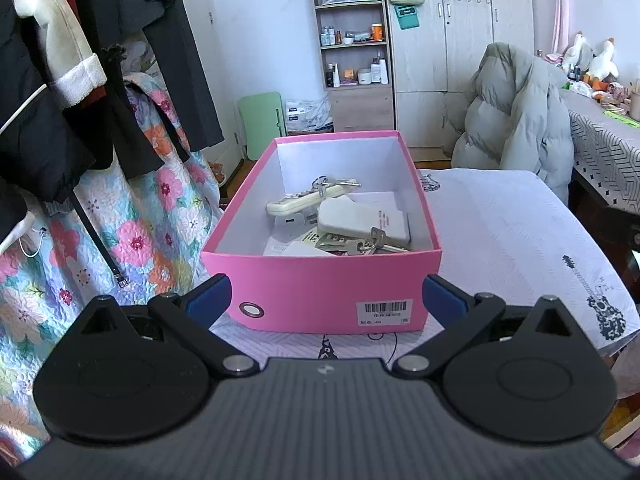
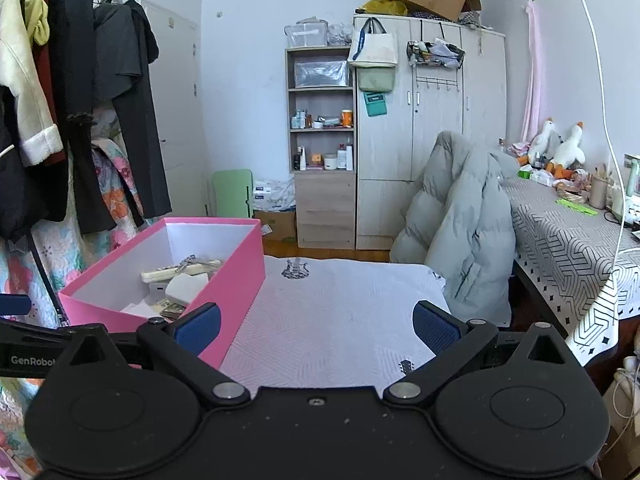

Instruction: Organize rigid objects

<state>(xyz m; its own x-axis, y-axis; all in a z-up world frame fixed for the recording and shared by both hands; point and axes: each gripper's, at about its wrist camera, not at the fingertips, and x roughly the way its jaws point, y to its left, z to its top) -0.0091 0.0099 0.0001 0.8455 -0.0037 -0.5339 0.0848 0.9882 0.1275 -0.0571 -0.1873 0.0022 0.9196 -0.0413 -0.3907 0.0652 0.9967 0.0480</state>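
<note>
Both grippers spread wide, nothing between the fingers: left gripper [image 1: 327, 300] hovering just short of the near end wall of the pink box [image 1: 320, 288], right gripper [image 2: 317, 326] over bare white tablecloth [image 2: 340, 308] with the box off to its left. Task items already inside the box; no loose objects visible on the cloth, so probably at or near the finish. If anything remains, likely just squaring the box: approach low, straddle the end wall or push flat against it, avoid tipping, keep the right gripper clear of the long side. Count inside: one white remote [image 1: 304, 200], two key bunches, one [image 1: 330, 182] resting on the remote at the far end and one [image 1: 370, 242] against the near wall, one white slab-like device [image 1: 360, 220], some white cards or papers underneath, number unclear. One box, two grippers.
</note>
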